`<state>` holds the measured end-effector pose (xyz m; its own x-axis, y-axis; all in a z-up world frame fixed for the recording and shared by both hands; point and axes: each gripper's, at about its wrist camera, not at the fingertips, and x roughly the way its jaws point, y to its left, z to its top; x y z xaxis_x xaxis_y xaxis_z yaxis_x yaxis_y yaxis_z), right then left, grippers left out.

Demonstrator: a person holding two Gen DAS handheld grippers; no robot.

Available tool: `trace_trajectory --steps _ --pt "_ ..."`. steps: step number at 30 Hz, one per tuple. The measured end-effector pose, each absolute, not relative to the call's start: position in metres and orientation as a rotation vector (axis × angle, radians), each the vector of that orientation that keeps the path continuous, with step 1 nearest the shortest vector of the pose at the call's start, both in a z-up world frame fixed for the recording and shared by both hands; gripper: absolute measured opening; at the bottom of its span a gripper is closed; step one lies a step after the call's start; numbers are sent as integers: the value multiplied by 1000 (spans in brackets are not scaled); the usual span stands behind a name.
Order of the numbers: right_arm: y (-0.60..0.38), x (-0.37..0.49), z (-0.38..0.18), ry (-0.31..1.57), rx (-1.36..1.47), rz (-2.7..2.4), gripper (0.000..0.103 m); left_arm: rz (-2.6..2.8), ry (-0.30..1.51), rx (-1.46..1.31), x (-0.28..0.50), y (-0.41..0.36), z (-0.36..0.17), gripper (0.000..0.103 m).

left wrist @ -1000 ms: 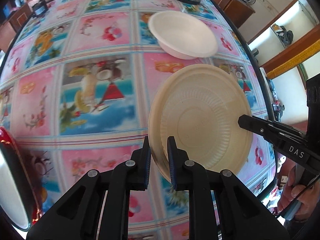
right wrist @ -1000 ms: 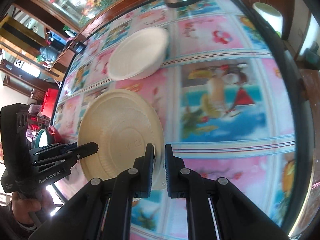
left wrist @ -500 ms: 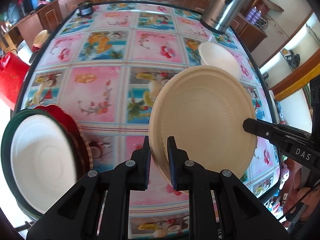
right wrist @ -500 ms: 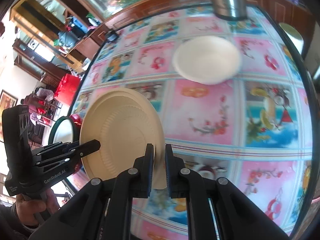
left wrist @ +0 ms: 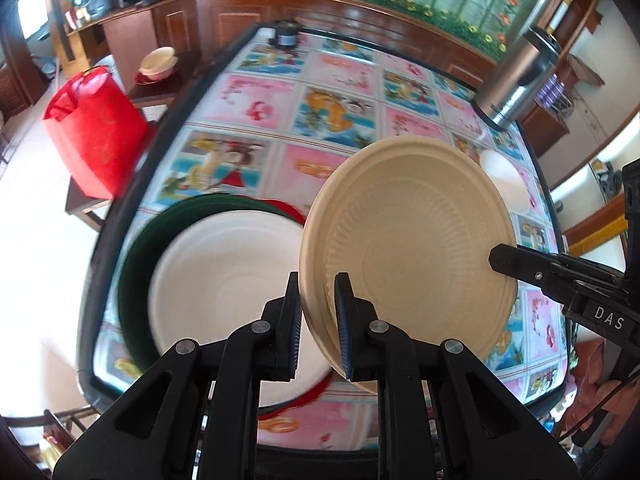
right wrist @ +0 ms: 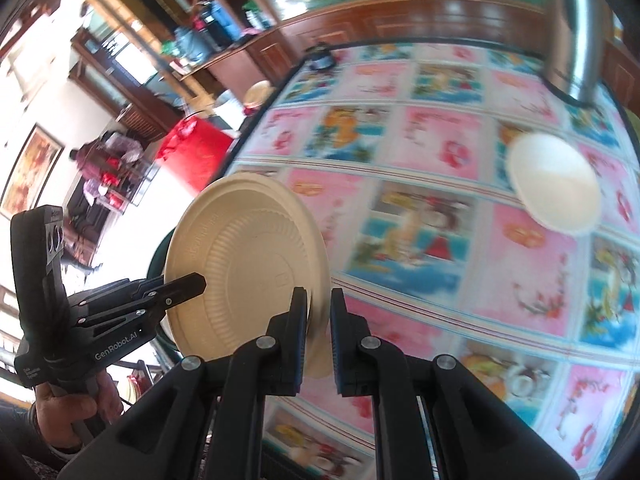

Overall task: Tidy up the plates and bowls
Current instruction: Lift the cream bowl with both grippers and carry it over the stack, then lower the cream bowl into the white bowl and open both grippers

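Both grippers hold a tan paper plate (left wrist: 408, 248) tilted above the table. My left gripper (left wrist: 317, 280) is shut on its near-left rim, and my right gripper (left wrist: 498, 258) pinches the rim on the opposite side. The right wrist view shows the same plate (right wrist: 248, 264) with my right gripper (right wrist: 319, 296) shut on its edge and the left gripper (right wrist: 200, 280) clamped on the far side. Just left of the plate, a white plate (left wrist: 224, 280) lies on a green plate (left wrist: 132, 248) and a red one (left wrist: 288, 208). A white bowl (right wrist: 556, 184) sits far right.
A steel thermos (left wrist: 520, 80) stands at the table's far right corner and a small dark jar (left wrist: 285, 36) at its far edge. A red bag (left wrist: 96, 128) sits on a low stool left of the table. The plate stack lies close to the table's left edge (left wrist: 100, 240).
Both grippers have carried the tan plate up and leftward, away from the white bowl. The stack with the white plate has come into view beside and below it.
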<state>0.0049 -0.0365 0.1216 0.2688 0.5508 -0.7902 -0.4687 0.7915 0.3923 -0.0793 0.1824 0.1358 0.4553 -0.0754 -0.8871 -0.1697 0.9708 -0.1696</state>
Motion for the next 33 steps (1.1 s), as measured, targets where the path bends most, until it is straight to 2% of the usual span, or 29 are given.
trace_trajectory --steps 10,22,33 --pt "57 -1 107 1141 -12 771 10 173 1140 -264 -105 245 120 15" --pt "81 -12 78 1191 -132 698 13 190 1201 -226 -104 248 88 15" --pt "87 -12 73 1182 -185 665 14 214 1188 -208 -102 250 89 16"
